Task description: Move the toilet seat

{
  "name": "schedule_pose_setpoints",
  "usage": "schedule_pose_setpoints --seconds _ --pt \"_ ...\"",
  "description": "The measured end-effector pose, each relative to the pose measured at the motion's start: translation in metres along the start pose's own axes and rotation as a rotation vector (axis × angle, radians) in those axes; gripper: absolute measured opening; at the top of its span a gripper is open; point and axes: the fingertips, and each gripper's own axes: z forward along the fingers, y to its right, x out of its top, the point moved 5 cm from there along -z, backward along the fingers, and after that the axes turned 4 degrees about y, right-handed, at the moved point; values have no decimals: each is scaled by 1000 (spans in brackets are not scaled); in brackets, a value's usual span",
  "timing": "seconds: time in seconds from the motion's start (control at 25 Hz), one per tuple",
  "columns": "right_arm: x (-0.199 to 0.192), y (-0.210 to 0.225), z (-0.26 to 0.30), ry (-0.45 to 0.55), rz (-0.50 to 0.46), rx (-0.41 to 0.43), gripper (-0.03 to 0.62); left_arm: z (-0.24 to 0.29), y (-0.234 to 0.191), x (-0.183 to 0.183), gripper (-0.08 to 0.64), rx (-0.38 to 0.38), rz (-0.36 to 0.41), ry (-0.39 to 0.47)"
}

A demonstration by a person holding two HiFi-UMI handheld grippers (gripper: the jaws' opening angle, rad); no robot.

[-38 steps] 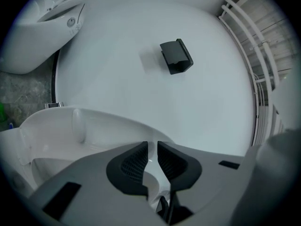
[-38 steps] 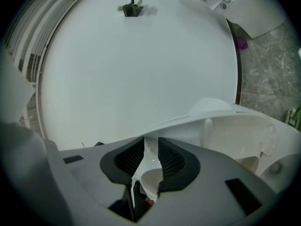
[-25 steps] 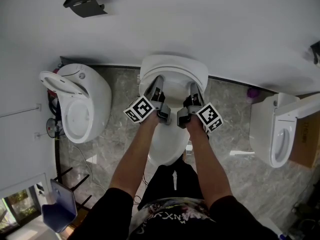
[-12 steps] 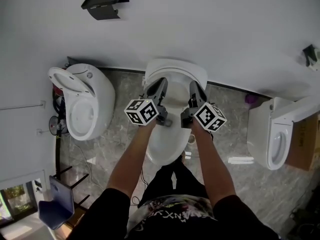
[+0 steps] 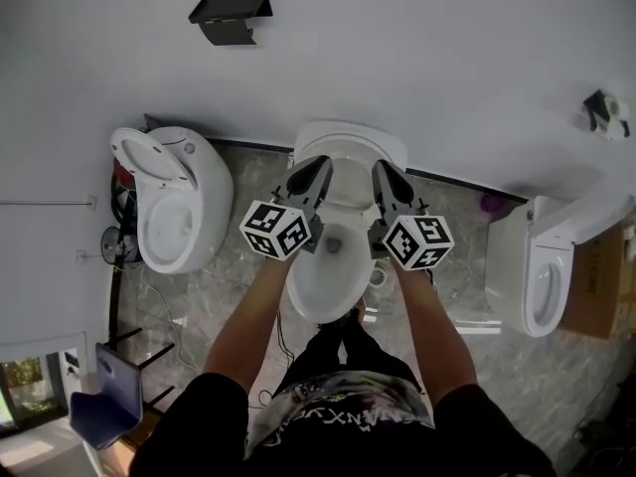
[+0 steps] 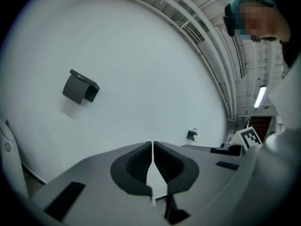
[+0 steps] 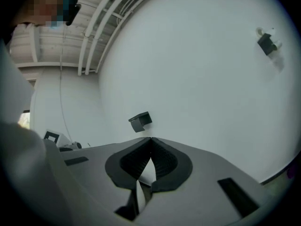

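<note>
The middle toilet's bowl [image 5: 331, 266] lies uncovered below my hands. Its white toilet seat [image 5: 350, 143] is tipped up toward the wall. My left gripper [image 5: 320, 164] grips the seat's left edge and my right gripper [image 5: 382, 167] its right edge. In the left gripper view the left gripper [image 6: 153, 144] is shut, with a thin white strip of the seat [image 6: 157, 186] between its pads. In the right gripper view the right gripper [image 7: 150, 139] is likewise shut on a white sliver of the seat [image 7: 141, 174]. Both point level at the white wall.
A second toilet [image 5: 177, 212] with raised lid stands at the left, a third toilet [image 5: 542, 266] at the right beside a cardboard box [image 5: 598, 278]. A black bracket [image 5: 231, 16] hangs on the wall. A blue chair [image 5: 107, 403] is at bottom left.
Both grippers have risen and rolled with the seat between them. The seat has swung up from over the bowl toward the wall, and the bowl's inside now shows.
</note>
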Motion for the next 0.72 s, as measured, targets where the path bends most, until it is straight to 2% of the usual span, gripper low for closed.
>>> schedule_pose_setpoints --seconds 0.4,0.72 --pt "54 -79 -44 14 -263 164 5 -47 57 66 32 -104 161 48" --pt "94 -124 -78 10 -408 276 5 -76 99 102 32 -182 252 19"
